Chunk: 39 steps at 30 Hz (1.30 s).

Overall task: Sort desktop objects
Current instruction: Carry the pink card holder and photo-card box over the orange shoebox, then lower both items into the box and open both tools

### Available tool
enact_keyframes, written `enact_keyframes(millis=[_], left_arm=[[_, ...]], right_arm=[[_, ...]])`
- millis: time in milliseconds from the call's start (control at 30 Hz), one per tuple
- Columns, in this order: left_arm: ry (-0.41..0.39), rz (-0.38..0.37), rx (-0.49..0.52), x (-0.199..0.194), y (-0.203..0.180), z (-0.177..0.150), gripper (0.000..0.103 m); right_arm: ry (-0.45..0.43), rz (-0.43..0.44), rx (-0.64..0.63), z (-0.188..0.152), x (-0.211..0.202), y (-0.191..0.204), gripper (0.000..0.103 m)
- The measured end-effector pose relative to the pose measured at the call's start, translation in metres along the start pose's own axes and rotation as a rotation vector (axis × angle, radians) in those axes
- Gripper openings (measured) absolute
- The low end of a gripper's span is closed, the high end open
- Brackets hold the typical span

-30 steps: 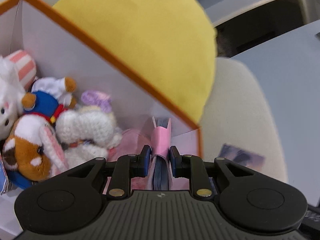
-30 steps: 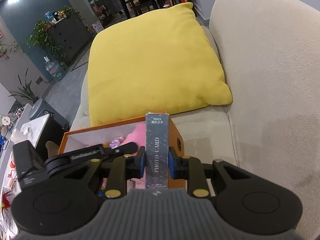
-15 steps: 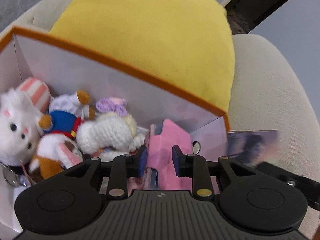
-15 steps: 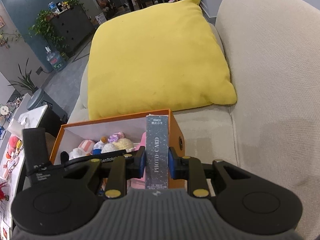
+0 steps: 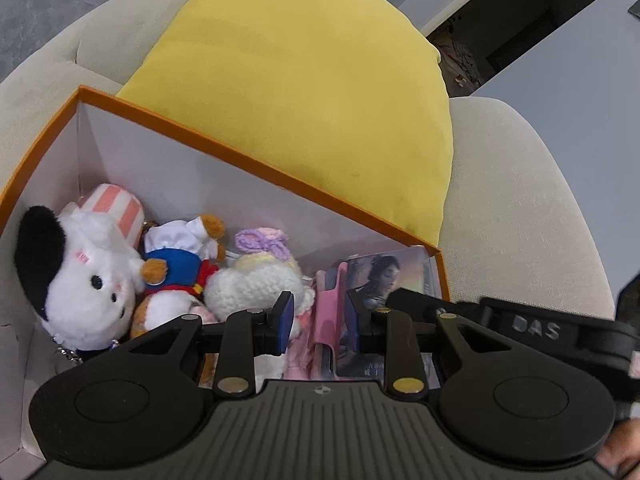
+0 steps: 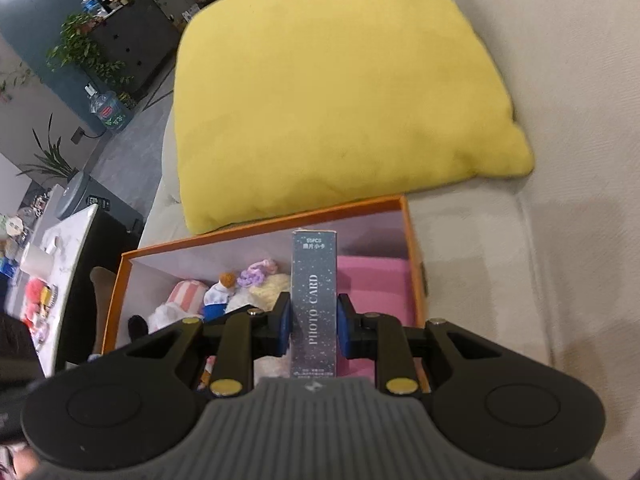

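Note:
An orange box (image 5: pixel 240 168) with white walls sits on a beige sofa. Inside lie a white plush (image 5: pixel 88 280), a blue-dressed duck plush (image 5: pixel 176 264) and a crocheted toy (image 5: pixel 256 288). A pink album (image 5: pixel 330 312) stands on edge at the box's right end. My left gripper (image 5: pixel 319 318) hovers over it, open: the album is between the jaws, with a gap on the left side. My right gripper (image 6: pixel 314 326) is shut on a dark glittery PHOTO CARD box (image 6: pixel 314 304), held upright above the orange box (image 6: pixel 260 228) beside the pink album (image 6: pixel 372 280). Its portrait face (image 5: pixel 380 280) shows in the left wrist view.
A large yellow pillow (image 6: pixel 340 92) lies just behind the orange box. The sofa's beige backrest (image 6: pixel 540 80) rises on the right. A white table (image 6: pixel 60 248) with small items stands to the left of the sofa. A hand shows at the lower right corner (image 5: pixel 618 452).
My left gripper opened off the pink album and drew back and up. My right gripper carried the card box forward and down, from outside the orange box to over its right end.

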<state>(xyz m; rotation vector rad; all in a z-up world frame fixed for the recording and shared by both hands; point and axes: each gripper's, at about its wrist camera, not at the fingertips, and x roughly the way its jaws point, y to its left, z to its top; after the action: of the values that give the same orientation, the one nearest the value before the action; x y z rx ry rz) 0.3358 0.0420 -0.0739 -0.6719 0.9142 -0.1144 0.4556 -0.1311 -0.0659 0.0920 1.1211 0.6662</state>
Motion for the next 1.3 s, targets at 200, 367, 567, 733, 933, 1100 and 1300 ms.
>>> enact_keyframes(millis=[200,367,567,733,933,1100,1300], left_arm=[[0.009,-0.012,0.007,0.000,0.004,0.004,0.030],[0.009,-0.018,0.002,-0.012,0.005,-0.002,0.030],[0.003,-0.025,0.026,-0.022,0.004,-0.004,0.030],[-0.010,-0.010,0.082,-0.040,0.004,-0.007,0.030],[0.006,0.033,0.157,-0.057,0.006,-0.012,0.030],[0.051,0.063,0.185,-0.059,0.015,-0.017,0.030],[0.054,0.065,0.178,-0.064,0.027,-0.017,0.030]], right_arm=[[0.015,-0.064,-0.031,0.002,0.009,0.006,0.028],[-0.016,-0.191,-0.127,0.000,0.002,0.021,0.037],[-0.001,-0.214,-0.212,-0.005,-0.008,0.026,0.036],[0.090,-0.209,-0.400,-0.021,-0.014,0.041,0.037],[0.254,-0.216,-0.473,-0.053,0.003,0.049,0.030],[0.354,-0.291,-0.489,-0.060,0.037,0.053,0.026],[0.348,-0.370,-0.478,-0.049,0.057,0.053,0.017]])
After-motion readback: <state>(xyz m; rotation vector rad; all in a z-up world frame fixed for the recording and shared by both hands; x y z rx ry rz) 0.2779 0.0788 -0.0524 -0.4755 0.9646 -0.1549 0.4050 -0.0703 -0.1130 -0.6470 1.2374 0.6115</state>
